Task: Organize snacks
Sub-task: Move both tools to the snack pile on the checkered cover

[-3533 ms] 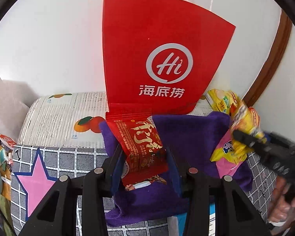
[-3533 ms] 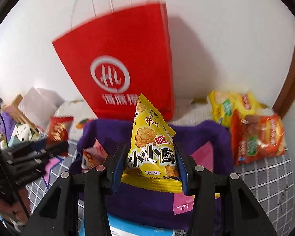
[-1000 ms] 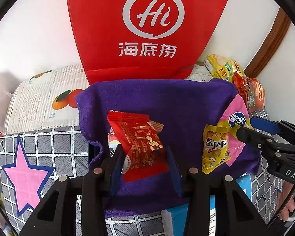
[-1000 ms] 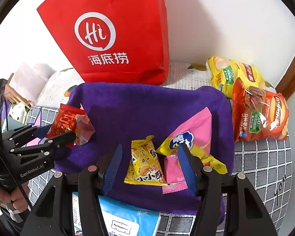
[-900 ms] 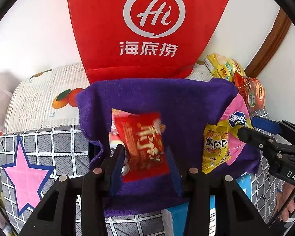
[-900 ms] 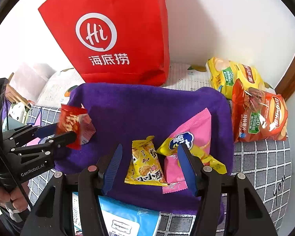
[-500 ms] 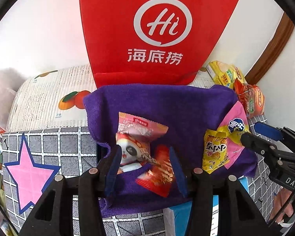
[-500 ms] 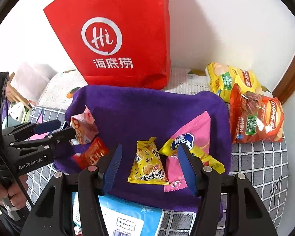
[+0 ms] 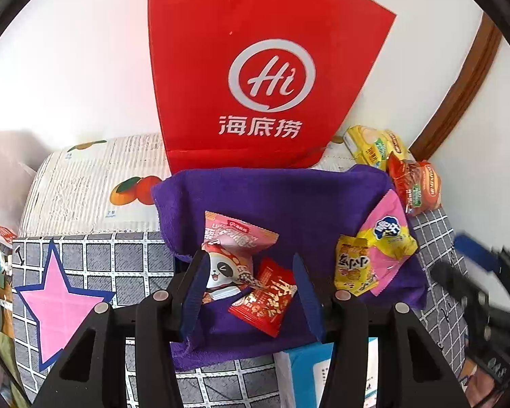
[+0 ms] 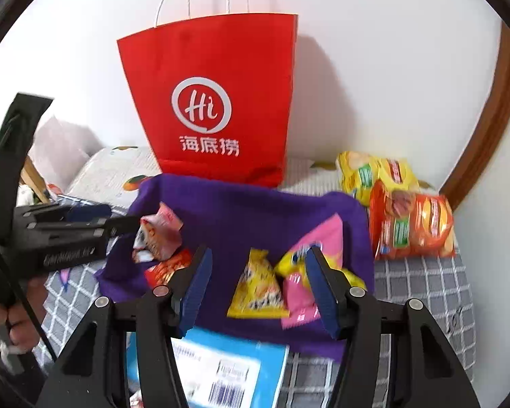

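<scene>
Dropped from the left tongs, red packet lies on purple towel.

This looks like a room in a home. A tabletop stands against a plain white wall and wears a grey checked cloth with a pink star. A soft purple towel lies on it. A tall red paper shopping bag with white string handles stands at the back. Bright snack packets lie about, beside a curved brown wooden frame.
</scene>
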`<control>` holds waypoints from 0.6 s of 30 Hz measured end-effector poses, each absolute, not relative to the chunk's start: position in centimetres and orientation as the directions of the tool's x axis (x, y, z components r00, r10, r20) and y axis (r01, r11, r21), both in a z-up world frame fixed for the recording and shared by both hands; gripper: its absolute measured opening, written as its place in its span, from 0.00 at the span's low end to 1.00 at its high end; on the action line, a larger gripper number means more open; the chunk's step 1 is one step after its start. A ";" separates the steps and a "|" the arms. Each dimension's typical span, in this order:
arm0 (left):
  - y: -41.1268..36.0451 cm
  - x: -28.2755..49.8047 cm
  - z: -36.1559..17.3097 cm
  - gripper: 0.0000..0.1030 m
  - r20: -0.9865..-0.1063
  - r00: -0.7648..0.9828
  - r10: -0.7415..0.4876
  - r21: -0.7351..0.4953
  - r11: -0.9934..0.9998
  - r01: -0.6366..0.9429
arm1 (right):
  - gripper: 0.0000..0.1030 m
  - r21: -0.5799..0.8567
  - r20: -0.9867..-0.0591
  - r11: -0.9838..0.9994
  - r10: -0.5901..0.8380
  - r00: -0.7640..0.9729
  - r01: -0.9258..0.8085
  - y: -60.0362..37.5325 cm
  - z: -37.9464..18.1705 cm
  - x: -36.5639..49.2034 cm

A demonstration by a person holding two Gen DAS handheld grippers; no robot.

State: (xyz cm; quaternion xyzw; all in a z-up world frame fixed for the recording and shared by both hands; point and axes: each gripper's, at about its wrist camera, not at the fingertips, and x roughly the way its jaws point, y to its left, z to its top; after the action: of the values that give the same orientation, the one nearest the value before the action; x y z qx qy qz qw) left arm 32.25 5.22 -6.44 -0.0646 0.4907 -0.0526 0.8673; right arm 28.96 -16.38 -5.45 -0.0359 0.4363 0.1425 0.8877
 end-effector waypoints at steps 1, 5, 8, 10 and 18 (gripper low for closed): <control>5.1 32.1 -6.2 0.47 -0.842 0.516 -0.156 -0.164 0.986 0.031 | 0.55 0.064 -0.788 0.959 0.219 0.576 -0.278 -16.8 -5.6 28.3; 4.3 31.0 -4.9 0.47 -0.825 0.540 -0.166 -0.165 0.985 0.051 | 0.55 0.049 -0.805 0.966 0.190 0.562 -0.255 -18.7 -6.8 24.5; 3.5 29.9 -3.7 0.48 -0.807 0.561 -0.185 -0.171 0.982 0.078 | 0.55 0.021 -0.823 0.973 0.147 0.549 -0.229 -20.3 -8.4 21.0; 2.7 29.0 -2.8 0.52 -0.791 0.580 -0.196 -0.170 0.980 0.099 | 0.55 0.047 -0.838 0.976 0.155 0.524 -0.213 -21.6 -9.8 18.8; 1.5 25.0 -1.1 0.55 -0.780 0.599 -0.181 -0.117 0.983 0.145 | 0.47 0.109 -0.864 0.957 0.224 0.451 -0.268 -22.8 -14.8 12.2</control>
State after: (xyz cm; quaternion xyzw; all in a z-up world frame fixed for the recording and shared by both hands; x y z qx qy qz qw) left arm 24.95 1.51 -1.13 -0.0205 0.4386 -0.0911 0.8938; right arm 12.23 -22.84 -14.79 -0.0217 0.5037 0.1446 0.8514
